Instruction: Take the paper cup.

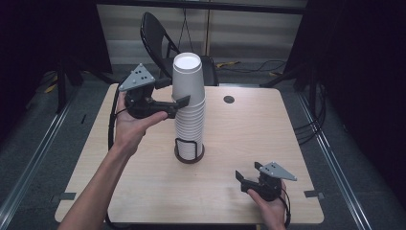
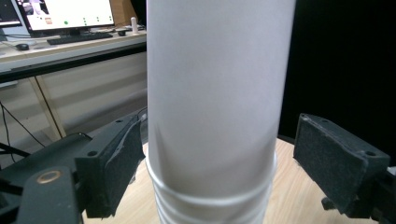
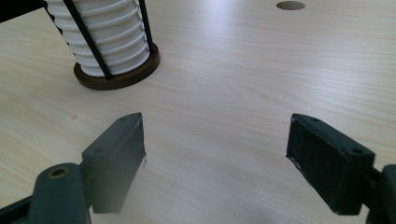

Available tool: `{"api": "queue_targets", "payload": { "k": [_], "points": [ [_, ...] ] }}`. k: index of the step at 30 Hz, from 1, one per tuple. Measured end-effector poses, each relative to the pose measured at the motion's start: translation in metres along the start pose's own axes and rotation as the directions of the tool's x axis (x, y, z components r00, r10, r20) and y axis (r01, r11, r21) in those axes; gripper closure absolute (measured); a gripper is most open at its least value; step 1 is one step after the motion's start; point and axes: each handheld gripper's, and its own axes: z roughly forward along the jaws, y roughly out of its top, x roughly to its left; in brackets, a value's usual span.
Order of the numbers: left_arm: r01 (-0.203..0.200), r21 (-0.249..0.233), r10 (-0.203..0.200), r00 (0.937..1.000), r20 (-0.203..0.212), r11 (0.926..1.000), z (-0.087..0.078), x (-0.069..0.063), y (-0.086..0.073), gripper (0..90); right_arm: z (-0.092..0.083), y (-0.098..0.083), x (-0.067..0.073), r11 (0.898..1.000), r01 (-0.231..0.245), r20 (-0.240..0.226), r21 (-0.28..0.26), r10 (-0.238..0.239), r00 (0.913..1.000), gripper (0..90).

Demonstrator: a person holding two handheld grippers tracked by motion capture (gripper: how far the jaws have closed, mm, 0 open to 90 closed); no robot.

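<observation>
The left gripper (image 1: 178,96) is clenched on the top cup (image 1: 187,79) of a tall stack of white cups (image 1: 190,122), which stands in a wire holder (image 1: 189,152) at the middle of the table (image 1: 249,139). The right gripper (image 1: 243,182) rests near the table's front edge, jaws released and holding nothing.

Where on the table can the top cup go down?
Bare wood lies between the cup holder and the table's round hole, and between holder and near edge. It is crowded around the cup stack, where the left hand-held gripper is.
</observation>
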Motion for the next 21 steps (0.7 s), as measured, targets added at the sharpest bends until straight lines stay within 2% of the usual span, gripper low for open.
{"api": "queue_targets", "payload": {
  "k": [3,6,16,21],
  "points": [
    [0.002,0.016,-0.002,1.0,0.007,0.9999,0.008,0.003,0.002,15.4,0.001,0.0,0.0,1.0,0.003,0.003,0.005,-0.003,1.0,18.8],
    [-0.019,0.026,0.019,0.9998,0.01,0.9995,0.016,0.003,0.002,15.1,0.001,-0.001,0.0,1.0,-0.001,0.002,0.011,0.001,1.0,18.8],
    [-0.01,0.053,0.01,0.9999,-0.002,0.9986,0.04,0.001,0.003,8.9,0.0,-0.001,0.0,1.0,-0.003,0.004,0.008,0.003,1.0,18.8],
    [0.013,0.057,-0.013,0.9999,-0.002,0.9983,0.047,0.002,0.001,5.4,0.0,-0.001,0.0,1.0,0.001,0.001,0.01,-0.001,1.0,18.9]
  ]
}}
